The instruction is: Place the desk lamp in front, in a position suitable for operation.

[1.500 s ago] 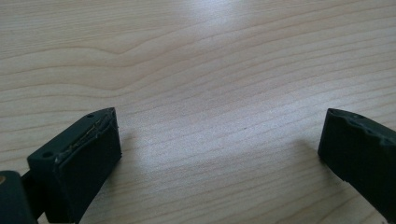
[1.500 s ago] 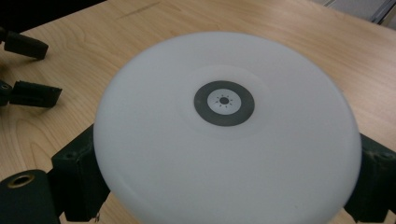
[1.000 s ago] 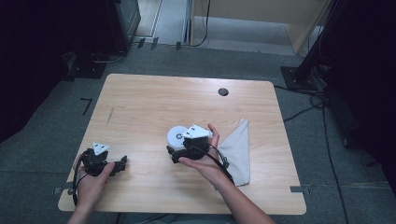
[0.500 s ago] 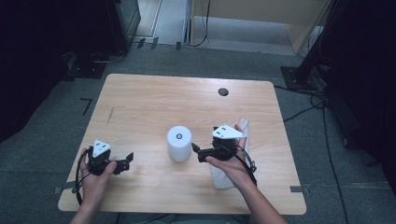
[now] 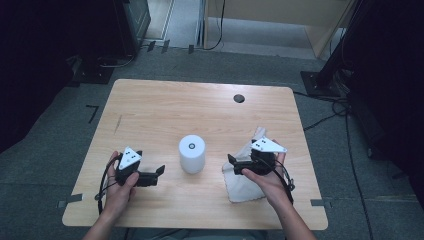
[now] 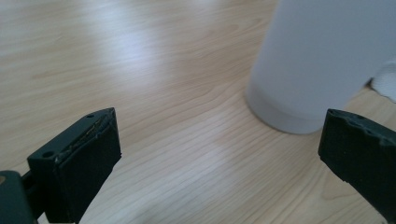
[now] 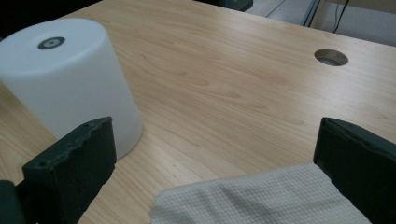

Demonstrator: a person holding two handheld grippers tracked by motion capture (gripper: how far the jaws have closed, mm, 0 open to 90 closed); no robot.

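A white cylinder (image 5: 192, 153) with a dark dot on its top stands upright near the table's middle front. My left gripper (image 5: 158, 175) rests left of it, jaws open and aimed at it, nothing between them. In the left gripper view the cylinder (image 6: 317, 60) stands just beyond the open gripper (image 6: 224, 154), up and to the right. My right gripper (image 5: 232, 165) is open to the cylinder's right, above a white cloth (image 5: 242, 187). The right gripper view has the cylinder (image 7: 70, 79) at left and the cloth (image 7: 261, 200) below the open gripper (image 7: 215, 163).
The wooden table (image 5: 175, 110) has a round cable hole (image 5: 239, 98) at the back right, also the hole (image 7: 330, 57) in the right gripper view. Grey floor, cables and dark stands surround the table.
My right gripper left the cylinder and moved right, over the cloth. The cylinder now stands alone. The left gripper shifted slightly toward it.
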